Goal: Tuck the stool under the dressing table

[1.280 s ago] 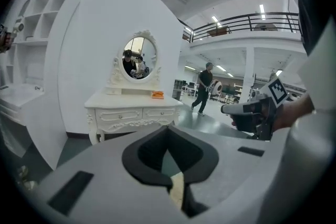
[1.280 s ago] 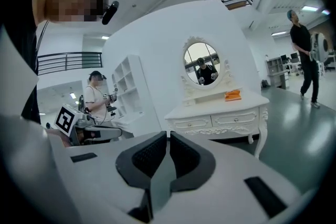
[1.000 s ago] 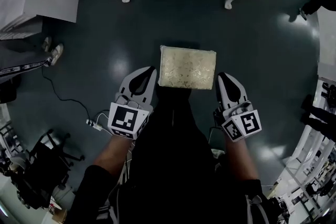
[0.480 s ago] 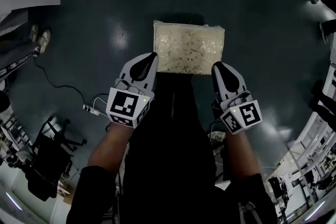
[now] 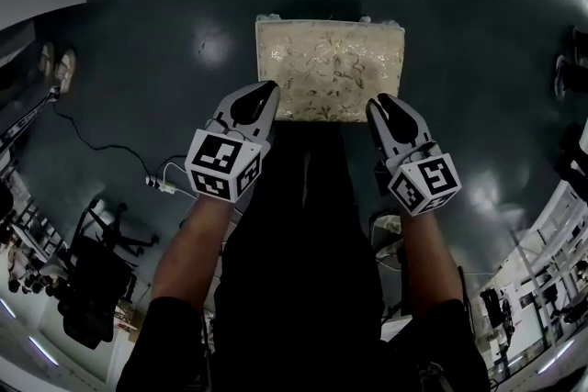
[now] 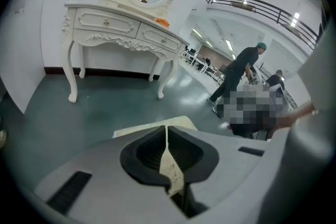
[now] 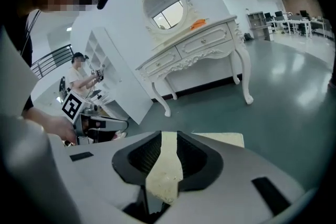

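- I see a rectangular cushioned stool (image 5: pixel 329 69), cream with a pale gold leafy pattern.
- The glossy floor (image 5: pixel 165 23) reads as dark teal to me.
- The carved dressing table (image 6: pixel 118 26) is plain white, and I spot a small orange object (image 6: pixel 162 21) on it.

The dark glossy floor (image 5: pixel 459 60) bears the cushioned stool (image 5: pixel 329 69) (a power strip (image 5: pixel 158 186) lies left) and the dressing table (image 6: pixel 121 29).

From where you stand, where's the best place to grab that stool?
Its near long edge, by the two corners, from my side. The stool is a wide rectangle square to me, so spaced holds should push it straight toward the dressing table.
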Demonstrator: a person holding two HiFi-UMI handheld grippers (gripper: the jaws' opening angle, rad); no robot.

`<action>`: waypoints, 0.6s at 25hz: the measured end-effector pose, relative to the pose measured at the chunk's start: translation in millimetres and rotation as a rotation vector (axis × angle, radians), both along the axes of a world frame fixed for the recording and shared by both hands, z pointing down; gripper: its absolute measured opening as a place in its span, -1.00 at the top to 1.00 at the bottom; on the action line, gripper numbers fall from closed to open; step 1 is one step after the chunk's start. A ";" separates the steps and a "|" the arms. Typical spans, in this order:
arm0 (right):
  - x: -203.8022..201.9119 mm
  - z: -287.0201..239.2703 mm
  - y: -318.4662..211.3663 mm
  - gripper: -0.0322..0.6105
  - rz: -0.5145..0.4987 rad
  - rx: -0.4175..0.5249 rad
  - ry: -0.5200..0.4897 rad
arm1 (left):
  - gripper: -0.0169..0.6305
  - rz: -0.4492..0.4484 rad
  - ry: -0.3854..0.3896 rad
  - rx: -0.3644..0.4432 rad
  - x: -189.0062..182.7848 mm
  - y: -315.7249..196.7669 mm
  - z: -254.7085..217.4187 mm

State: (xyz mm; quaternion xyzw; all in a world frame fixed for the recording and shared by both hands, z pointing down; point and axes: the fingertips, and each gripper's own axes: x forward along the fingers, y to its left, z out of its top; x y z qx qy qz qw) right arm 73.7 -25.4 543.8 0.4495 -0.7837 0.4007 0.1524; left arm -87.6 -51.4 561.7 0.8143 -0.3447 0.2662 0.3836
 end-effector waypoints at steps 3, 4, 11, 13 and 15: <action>9.3 25.1 -0.6 0.58 -0.004 -0.045 0.022 | 0.92 -0.001 -0.004 -0.037 -1.7 -3.4 22.9; 12.3 35.3 -1.2 0.56 -0.010 -0.056 0.034 | 0.92 0.002 -0.012 -0.050 -3.1 -4.9 32.4; 26.0 115.5 14.1 0.25 -0.082 -0.185 0.118 | 0.56 0.028 -0.038 -0.234 -12.0 6.6 106.8; 28.1 131.6 17.7 0.08 -0.127 -0.194 0.178 | 0.43 0.039 -0.075 -0.255 -16.3 10.0 120.7; 32.3 144.3 20.2 0.01 -0.144 -0.207 0.217 | 0.30 0.029 -0.123 -0.259 -23.1 12.0 132.9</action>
